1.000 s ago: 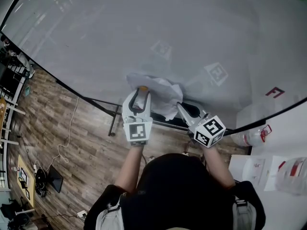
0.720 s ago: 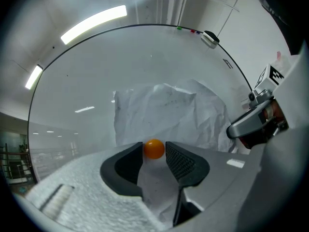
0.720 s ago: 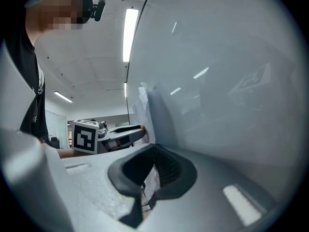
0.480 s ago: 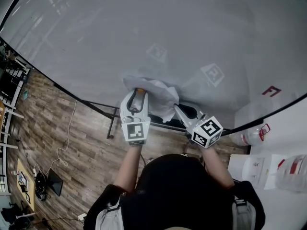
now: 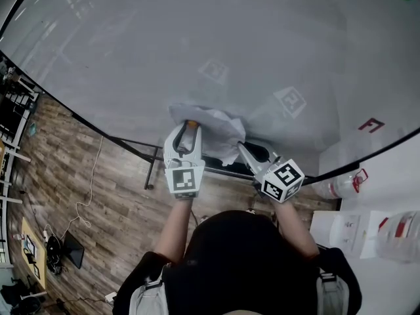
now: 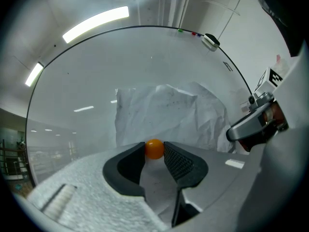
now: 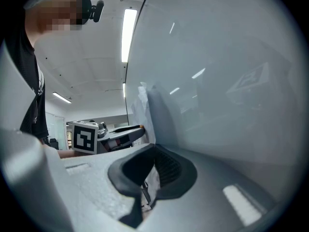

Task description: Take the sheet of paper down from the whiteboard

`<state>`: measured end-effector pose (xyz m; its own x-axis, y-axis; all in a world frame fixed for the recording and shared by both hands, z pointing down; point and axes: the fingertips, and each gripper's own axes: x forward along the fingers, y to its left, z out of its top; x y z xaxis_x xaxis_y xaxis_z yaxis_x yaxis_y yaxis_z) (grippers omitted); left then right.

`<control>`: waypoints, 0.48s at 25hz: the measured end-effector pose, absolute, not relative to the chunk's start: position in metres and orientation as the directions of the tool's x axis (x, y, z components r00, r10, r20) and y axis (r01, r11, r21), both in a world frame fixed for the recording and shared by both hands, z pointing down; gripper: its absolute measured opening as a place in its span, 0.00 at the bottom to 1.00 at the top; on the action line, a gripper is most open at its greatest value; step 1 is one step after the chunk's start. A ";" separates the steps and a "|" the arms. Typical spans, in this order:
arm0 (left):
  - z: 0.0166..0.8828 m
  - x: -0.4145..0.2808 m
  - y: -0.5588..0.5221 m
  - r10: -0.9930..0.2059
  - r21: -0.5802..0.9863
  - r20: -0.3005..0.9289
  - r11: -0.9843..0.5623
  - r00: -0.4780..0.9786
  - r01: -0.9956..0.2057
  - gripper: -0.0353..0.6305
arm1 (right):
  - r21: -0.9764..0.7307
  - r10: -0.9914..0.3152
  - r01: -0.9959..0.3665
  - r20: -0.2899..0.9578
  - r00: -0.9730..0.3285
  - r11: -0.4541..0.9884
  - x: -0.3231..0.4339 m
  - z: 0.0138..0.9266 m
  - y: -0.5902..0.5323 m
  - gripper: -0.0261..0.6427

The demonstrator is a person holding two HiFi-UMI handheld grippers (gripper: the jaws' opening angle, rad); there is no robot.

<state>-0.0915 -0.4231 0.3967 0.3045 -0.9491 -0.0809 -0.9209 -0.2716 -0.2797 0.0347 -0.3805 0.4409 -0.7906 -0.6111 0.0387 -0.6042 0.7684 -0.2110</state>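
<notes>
orange magnet [image 6: 154, 149] is nipped by our left gripper's [image 6: 154, 154] jaws, which have just been closing, while our right gripper [image 7: 152, 158] pinches the paper's [image 6: 164, 115] edge.

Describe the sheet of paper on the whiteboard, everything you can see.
The sheet of paper is white, crumpled and creased, lying against the whiteboard. An orange magnet sits at its lower edge, between the jaws of the left claw, which have just been closing. The right claw pinches its side edge.
</notes>
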 end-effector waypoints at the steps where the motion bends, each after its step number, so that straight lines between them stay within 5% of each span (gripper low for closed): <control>1: 0.396 -0.092 -0.423 -0.948 -0.276 -0.082 -0.276 0.309 -0.921 0.25 | -0.211 -0.611 -0.605 0.040 -0.790 0.768 0.034 0.441 -0.380 0.04; 12: 0.406 -0.099 -0.407 -0.945 -0.261 -0.072 -0.290 0.318 -0.921 0.25 | -0.237 -0.610 -0.601 0.042 -0.792 0.763 0.027 0.443 -0.374 0.04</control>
